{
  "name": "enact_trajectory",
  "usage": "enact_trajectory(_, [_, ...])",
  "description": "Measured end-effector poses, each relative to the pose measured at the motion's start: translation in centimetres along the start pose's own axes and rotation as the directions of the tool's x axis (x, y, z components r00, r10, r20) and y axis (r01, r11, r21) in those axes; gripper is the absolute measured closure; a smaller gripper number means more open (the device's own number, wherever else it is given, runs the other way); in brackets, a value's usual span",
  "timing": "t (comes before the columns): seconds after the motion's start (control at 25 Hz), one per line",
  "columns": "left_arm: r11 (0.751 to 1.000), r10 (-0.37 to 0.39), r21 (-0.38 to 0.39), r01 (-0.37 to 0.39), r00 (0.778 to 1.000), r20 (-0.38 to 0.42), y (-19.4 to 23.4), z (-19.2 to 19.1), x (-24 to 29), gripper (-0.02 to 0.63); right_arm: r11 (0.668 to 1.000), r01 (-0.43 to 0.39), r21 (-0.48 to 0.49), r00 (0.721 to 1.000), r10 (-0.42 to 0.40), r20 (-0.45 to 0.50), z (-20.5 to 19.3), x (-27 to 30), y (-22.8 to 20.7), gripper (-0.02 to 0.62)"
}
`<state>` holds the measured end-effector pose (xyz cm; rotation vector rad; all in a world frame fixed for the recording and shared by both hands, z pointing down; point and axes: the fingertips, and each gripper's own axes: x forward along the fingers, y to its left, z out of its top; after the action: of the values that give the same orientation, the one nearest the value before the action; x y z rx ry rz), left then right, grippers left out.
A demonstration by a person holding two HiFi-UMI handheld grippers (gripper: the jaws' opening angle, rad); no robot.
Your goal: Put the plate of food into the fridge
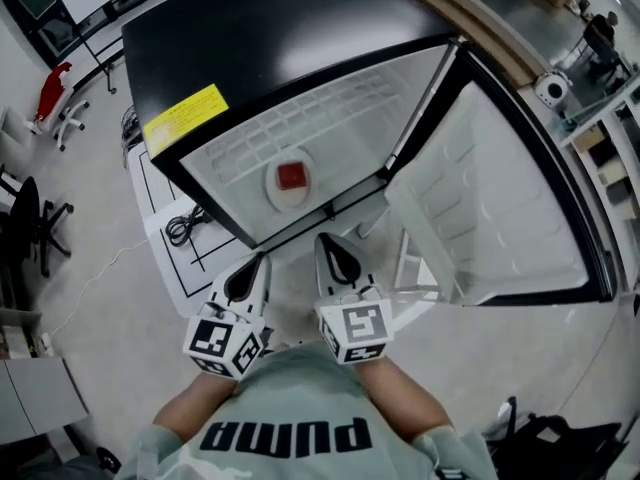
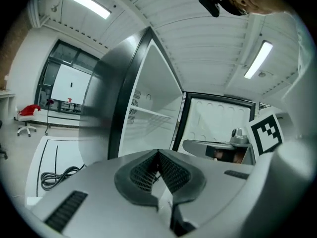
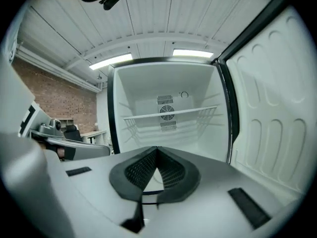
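Note:
A white plate [image 1: 290, 183] with a red piece of food [image 1: 291, 176] rests on the wire shelf inside the open black fridge [image 1: 270, 38]. Neither gripper view shows the plate. My left gripper [image 1: 262, 258] and right gripper [image 1: 322, 238] hang side by side just in front of the fridge opening, close to the person's chest, pointing at it. Both are shut with nothing between the pads. In the left gripper view the left gripper [image 2: 158, 152] faces the fridge's left side wall. The right gripper [image 3: 157, 148] looks straight into the white interior, below a wire shelf [image 3: 171, 114].
The fridge door [image 1: 500, 198] stands swung wide open to the right, its white inner shelves facing me. A coiled black cable [image 1: 185, 226] lies on the floor left of the fridge. Office chairs [image 1: 52, 93] stand far left, and a dark bag [image 1: 545, 440] sits at lower right.

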<state>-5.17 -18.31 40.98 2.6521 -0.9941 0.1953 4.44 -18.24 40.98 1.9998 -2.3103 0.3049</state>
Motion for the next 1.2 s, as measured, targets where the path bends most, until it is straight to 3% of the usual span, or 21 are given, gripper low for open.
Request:
enact_trajectory(0.32, [0.988,-0.152,0.045,0.151,0.988,0.021,-1.9,0.0,-8.9,0.601,0.992,0.122,-0.020,0.989,-0.120,0.081,0.9,-7.6,7.2,0.591])
enact_trajectory(0.68, [0.969,-0.242,0.063,0.240,0.970,0.025,-4.4,-0.2,-15.8,0.601,0.980,0.192,-0.048,0.978,-0.186,0.099,1.4,-14.9,12.7,0.591])
enact_trajectory(1.2, [0.976,-0.210,0.066,0.208,0.977,0.022,-10.2,-2.2,-19.0,0.601,0.989,0.134,-0.057,0.991,-0.133,0.022,-1.7,-22.7,12.9,0.591])
